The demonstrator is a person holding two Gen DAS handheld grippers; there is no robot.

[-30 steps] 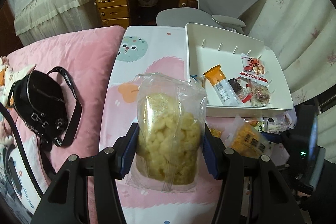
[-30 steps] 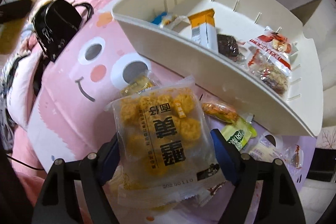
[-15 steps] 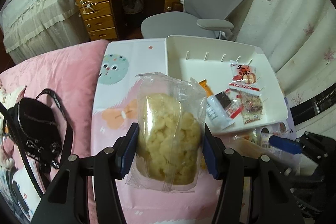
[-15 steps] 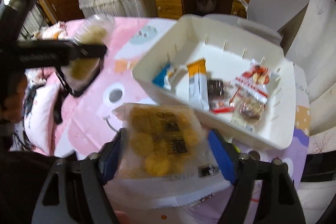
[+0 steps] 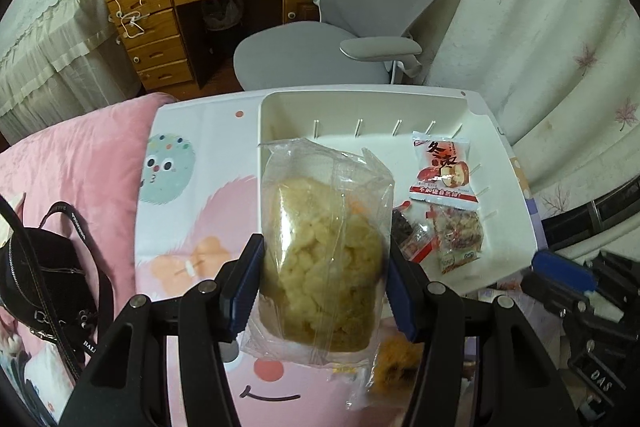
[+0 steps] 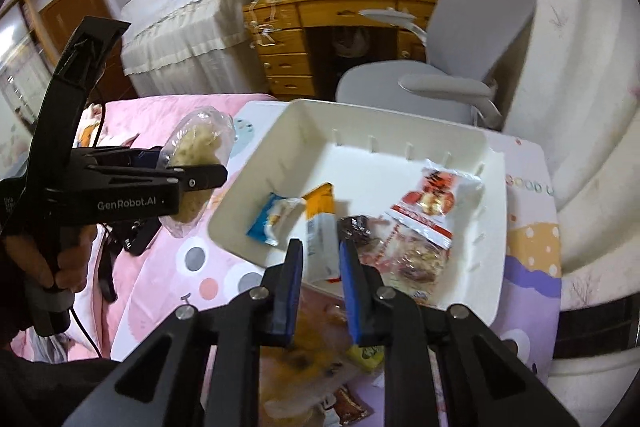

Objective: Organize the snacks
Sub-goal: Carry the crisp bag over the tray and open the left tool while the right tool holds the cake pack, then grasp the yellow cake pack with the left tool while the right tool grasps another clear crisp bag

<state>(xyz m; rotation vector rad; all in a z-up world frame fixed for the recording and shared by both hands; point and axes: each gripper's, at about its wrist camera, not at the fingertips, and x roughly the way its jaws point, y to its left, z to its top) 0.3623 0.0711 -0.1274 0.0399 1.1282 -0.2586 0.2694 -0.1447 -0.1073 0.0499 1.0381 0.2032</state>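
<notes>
My left gripper (image 5: 324, 287) is shut on a clear bag of pale puffed snacks (image 5: 324, 259), held in the air at the near left edge of the white tray (image 5: 516, 187). It also shows in the right wrist view (image 6: 196, 163). The tray (image 6: 256, 195) holds a red apple-chip packet (image 6: 432, 203), an orange-and-white bar (image 6: 320, 219), a blue packet (image 6: 268, 219) and other snacks. My right gripper (image 6: 320, 279) hangs above the tray's near rim, fingers close together with nothing between them. The yellow snack pack (image 6: 308, 355) lies blurred below it.
A black handbag (image 5: 40, 279) lies on the pink bedding at the left. A grey office chair (image 5: 352, 27) and a wooden desk (image 5: 200, 11) stand behind the table. Loose snacks (image 6: 360, 351) lie on the cartoon-print cloth near the tray's front.
My right gripper let go of the yellow snack pack, which dropped below it, and its fingers closed up. Both grippers rose. My left gripper carried the puffed snack bag to the tray's edge.
</notes>
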